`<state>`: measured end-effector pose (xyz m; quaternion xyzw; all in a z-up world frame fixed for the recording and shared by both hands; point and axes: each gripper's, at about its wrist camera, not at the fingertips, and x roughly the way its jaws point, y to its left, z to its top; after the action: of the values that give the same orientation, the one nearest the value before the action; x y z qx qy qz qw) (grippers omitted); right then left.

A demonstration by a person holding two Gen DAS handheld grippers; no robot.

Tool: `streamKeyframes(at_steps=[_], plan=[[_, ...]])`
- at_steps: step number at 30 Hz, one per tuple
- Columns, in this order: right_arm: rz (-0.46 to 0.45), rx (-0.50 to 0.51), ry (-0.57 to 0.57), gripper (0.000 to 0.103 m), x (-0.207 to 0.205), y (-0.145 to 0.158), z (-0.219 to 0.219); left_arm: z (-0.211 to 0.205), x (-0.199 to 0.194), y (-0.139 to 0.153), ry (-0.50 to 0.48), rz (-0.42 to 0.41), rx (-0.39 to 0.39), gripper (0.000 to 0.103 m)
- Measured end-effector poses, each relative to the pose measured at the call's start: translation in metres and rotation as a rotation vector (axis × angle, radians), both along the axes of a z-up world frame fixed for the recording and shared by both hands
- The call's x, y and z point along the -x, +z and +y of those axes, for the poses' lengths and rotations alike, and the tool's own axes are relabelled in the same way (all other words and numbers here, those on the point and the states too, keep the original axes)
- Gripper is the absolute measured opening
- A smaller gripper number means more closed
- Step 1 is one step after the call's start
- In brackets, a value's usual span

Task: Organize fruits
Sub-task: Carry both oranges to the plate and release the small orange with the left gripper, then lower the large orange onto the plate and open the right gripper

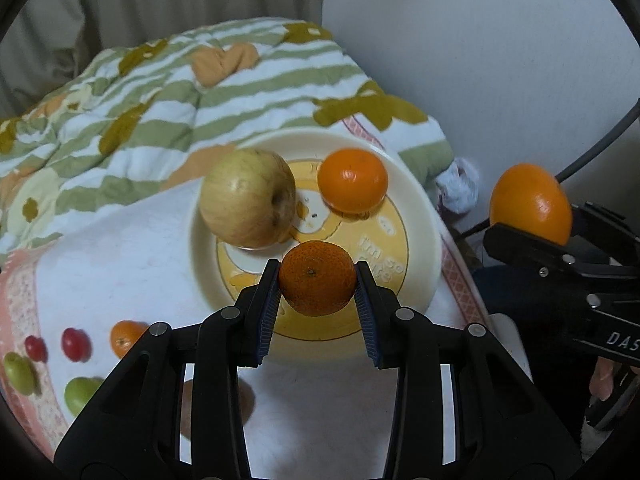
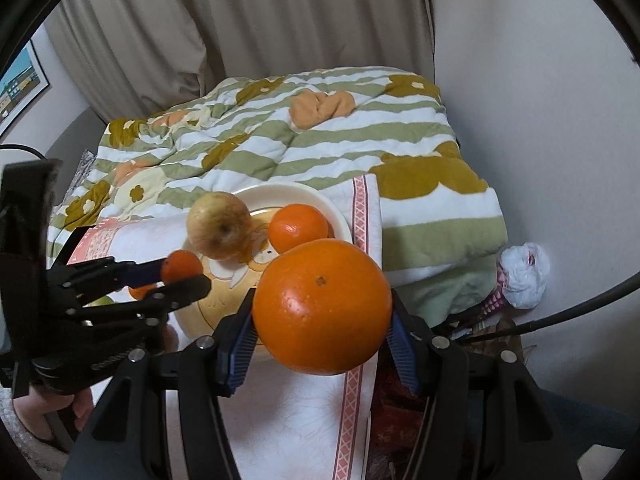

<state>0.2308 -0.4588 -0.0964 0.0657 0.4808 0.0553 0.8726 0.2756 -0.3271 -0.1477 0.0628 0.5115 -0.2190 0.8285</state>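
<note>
**Over the plate: a fruit in each of my tongs**

Above the near edge of the round cream plate with a yellow cartoon centre point(image 1: 416, 216), my left tongs point(image 1: 316, 280) pinch a small, dull-orange mandarin with a pitted skin point(image 1: 317, 278) between their blue ribbed pads point(image 1: 269, 304). Whether the mandarin touches the plate or hangs just over it, I cannot tell from the left wrist view. On the plate sit a pale yellow-green apple point(image 1: 247, 199) at the far left and a bright orange tangerine point(image 1: 353, 180) at the far right, apart from each other.

My right tongs point(image 2: 322, 320) are closed on a large, glossy round orange point(image 2: 322, 307), held to the right of the plate; it hides the plate's near right edge in the right wrist view. From the left side I see the same fruit point(image 1: 531, 203) only in part, its lower half behind the black jaw.

On the white cloth with a pink patterned border point(image 1: 120, 256), near left, lie two small red fruits point(image 1: 74, 344), two green ones point(image 1: 18, 372) and another small orange one point(image 1: 125, 338), the last half covered by my left tongs and all of them blurred. Beyond the plate is a green-and-white striped quilt with brown bear shapes point(image 1: 168, 112). A crumpled white plastic bag point(image 2: 524, 274) lies by the wall at the right.
</note>
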Motion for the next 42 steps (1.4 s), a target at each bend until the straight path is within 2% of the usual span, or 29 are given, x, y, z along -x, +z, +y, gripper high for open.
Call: streamKeyframes(at_steps=[8, 12, 13, 15, 16, 18, 29, 36, 42], plan=[[0.014, -0.020, -0.040, 0.055, -0.004, -0.013, 0.000, 0.002, -0.006, -0.020, -0.036, 0.063, -0.029, 0.045], [0.014, -0.018, -0.046, 0.055, -0.004, -0.013, 0.001, 0.006, -0.004, -0.018, -0.039, 0.052, -0.054, 0.046], [0.011, -0.016, -0.046, 0.055, -0.004, -0.013, 0.001, 0.008, -0.003, -0.015, -0.042, 0.050, -0.050, 0.051], [0.005, -0.011, -0.048, 0.055, -0.003, -0.013, 0.001, 0.011, -0.002, -0.011, -0.044, 0.044, -0.041, 0.090], [0.001, -0.007, -0.050, 0.055, -0.002, -0.012, 0.001, 0.013, -0.001, -0.009, -0.045, 0.038, -0.034, 0.103], [-0.003, -0.003, -0.055, 0.055, -0.002, -0.010, 0.002, 0.019, 0.001, -0.001, -0.043, 0.024, -0.018, 0.103], [-0.009, 0.005, 0.000, 0.055, -0.007, -0.003, 0.017, 0.053, 0.020, 0.020, 0.011, -0.016, -0.091, 0.103], [0.022, 0.004, 0.082, 0.055, -0.020, -0.021, 0.039, 0.077, 0.027, 0.023, 0.078, -0.023, -0.124, 0.103], [0.023, 0.052, 0.174, 0.055, -0.027, -0.037, 0.059, 0.098, 0.035, 0.025, 0.146, -0.031, -0.151, 0.103]])
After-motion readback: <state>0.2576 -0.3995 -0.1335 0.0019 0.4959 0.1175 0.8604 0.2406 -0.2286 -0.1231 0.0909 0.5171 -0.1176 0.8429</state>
